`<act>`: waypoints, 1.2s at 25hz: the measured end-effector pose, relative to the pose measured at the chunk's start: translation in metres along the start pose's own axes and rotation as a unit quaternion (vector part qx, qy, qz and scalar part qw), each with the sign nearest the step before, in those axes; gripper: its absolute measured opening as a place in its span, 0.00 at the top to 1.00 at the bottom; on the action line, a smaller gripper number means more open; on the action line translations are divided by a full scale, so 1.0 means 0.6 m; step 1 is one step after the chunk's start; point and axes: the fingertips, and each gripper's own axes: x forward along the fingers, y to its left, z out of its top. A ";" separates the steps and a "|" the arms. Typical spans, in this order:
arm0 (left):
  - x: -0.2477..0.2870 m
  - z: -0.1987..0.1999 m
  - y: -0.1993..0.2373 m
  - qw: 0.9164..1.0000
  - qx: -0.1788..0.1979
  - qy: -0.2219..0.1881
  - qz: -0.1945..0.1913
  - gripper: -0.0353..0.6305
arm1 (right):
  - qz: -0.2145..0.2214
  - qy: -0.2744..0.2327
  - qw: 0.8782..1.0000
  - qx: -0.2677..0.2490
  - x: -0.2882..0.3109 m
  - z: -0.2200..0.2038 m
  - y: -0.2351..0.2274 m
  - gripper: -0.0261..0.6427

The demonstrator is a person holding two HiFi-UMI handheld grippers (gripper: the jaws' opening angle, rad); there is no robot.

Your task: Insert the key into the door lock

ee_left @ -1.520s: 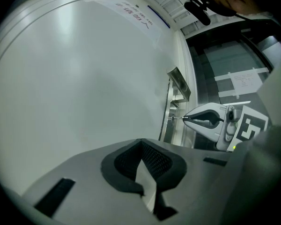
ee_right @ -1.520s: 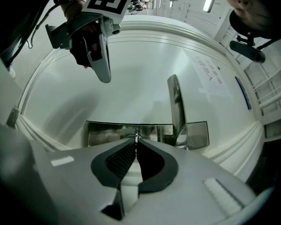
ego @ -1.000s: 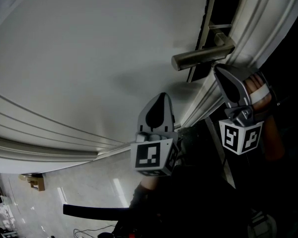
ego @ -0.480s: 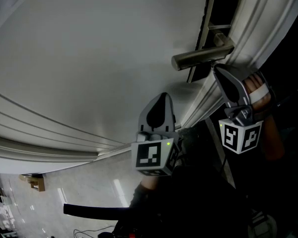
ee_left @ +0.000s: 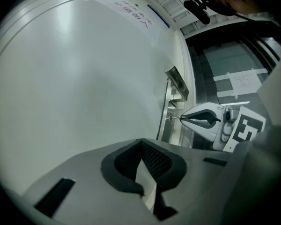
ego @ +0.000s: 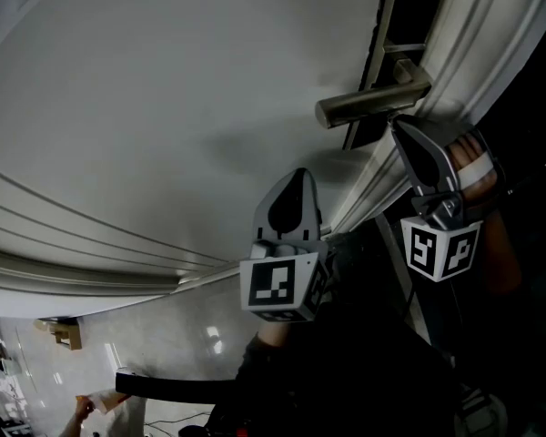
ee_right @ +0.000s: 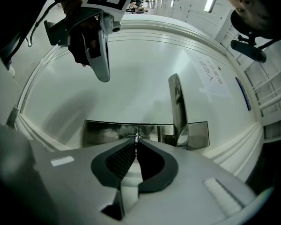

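Right gripper view: your right claw (ee_right: 136, 143) pinches thin metal key (ee_right: 136, 137), tip at steel lock plate (ee_right: 103, 132) beside brushed lever handle (ee_right: 177, 102). Your left claw (ee_left: 141, 141) closed, empty, near white door (ee_left: 84, 88).

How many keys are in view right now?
1. The key is pinched in the right gripper, tip at the lock plate beside the door handle. None visible elsewhere.

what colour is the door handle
Dull silver-grey metal with a brushed look. The door handle shows best in the head view.
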 end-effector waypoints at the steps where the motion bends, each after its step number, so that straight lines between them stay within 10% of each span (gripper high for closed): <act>1: 0.000 -0.001 0.000 1.000 -0.003 -0.002 0.001 0.95 | 0.000 0.001 1.000 0.000 0.000 0.000 0.000 0.94; 30: -0.002 -0.003 -0.002 1.000 -0.002 0.006 -0.003 0.95 | -0.006 0.004 1.000 0.005 0.001 -0.001 -0.001 0.94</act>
